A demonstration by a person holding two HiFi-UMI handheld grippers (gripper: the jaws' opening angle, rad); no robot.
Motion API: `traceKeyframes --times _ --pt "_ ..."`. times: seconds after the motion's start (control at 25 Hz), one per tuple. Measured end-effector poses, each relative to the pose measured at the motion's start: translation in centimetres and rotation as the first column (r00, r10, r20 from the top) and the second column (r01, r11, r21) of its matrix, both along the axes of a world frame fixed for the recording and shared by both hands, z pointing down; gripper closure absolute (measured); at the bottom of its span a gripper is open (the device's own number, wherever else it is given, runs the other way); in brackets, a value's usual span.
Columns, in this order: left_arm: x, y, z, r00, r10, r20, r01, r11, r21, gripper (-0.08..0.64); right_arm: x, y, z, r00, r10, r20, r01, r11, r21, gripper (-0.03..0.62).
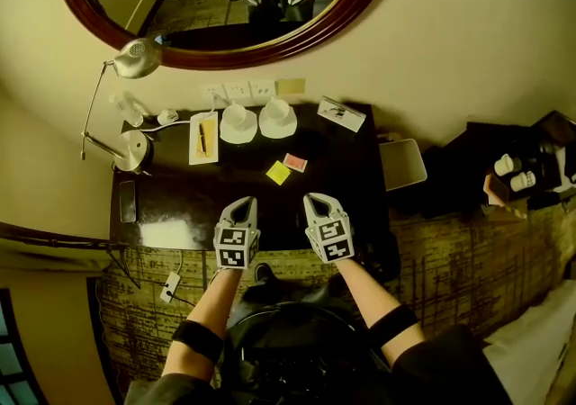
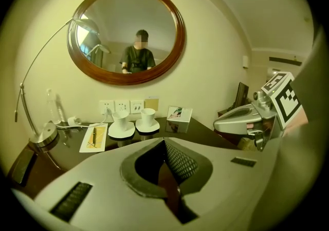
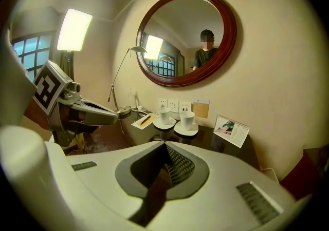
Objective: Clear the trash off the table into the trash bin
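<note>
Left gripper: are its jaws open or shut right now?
Shut. In the left gripper view the left gripper shows both jaws meeting along one line, with nothing between them.

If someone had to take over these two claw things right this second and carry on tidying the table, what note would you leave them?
Left claw: shut, empty, over the table's near edge.
Right claw: shut, empty, beside it.
Trash: a yellow scrap and a pink scrap lie mid-table, just beyond both claws.
Bin: the dark round container low between the person's arms is probably it.
Done: nothing picked up yet.
Left: open a claw, take each scrap and drop it in the bin.
</note>
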State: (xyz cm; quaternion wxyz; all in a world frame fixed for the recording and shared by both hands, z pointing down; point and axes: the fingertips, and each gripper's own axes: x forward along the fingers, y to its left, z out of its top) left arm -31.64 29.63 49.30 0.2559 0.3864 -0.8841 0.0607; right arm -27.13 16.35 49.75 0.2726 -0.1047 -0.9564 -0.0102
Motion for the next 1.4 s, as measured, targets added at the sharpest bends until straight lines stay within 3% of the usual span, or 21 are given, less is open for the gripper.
traceKeyframes --times 0.4,0.44,0.68,0.88,1.04,1.32,1.4 --pt "-0.9 -2.7 1.8 0.994 0.087 -0.059 -0.089 0.996 -0.027 0.552 -0.6 -0.7 0.3 1.0 0.001 -0.003 -0.001 1.0 0.031 0.583" --pt "-1.1 -3.1 2.2 0.993 0.099 -0.07 -0.101 0.994 -0.035 0.508 -0.5 -0.8 0.4 1.0 0.001 -0.006 0.0 0.999 0.032 0.583" --pt "-2.5 -6.0 5.1 0.979 0.168 -0.115 -0.18 0.978 -0.106 0.415 -0.4 -1.8 1.9 0.999 0.001 -0.04 0.0 1.0 0.012 0.583" --pt "-3.6 -8.2 8.0 0.962 0.231 -0.143 -0.255 0.951 -0.175 0.336 -0.5 -3.1 3.5 0.998 0.006 -0.058 -0.005 1.0 0.002 0.583" --pt "-4.5 -9.6 10.8 0.943 0.294 -0.159 -0.326 0.912 -0.248 0.299 -0.4 -3.7 4.8 0.997 0.015 -0.07 -0.016 1.0 -0.015 0.583" --pt "-6.5 -11.8 15.6 0.91 0.361 -0.205 -0.412 0.843 -0.345 0.298 -0.3 -4.8 7.5 0.995 0.039 -0.094 -0.043 0.998 -0.043 0.583" --pt "-7.1 -12.4 16.4 0.906 0.368 -0.208 -0.42 0.833 -0.359 0.299 -0.2 -5.1 8.0 0.994 0.049 -0.098 -0.054 0.997 -0.052 0.583"
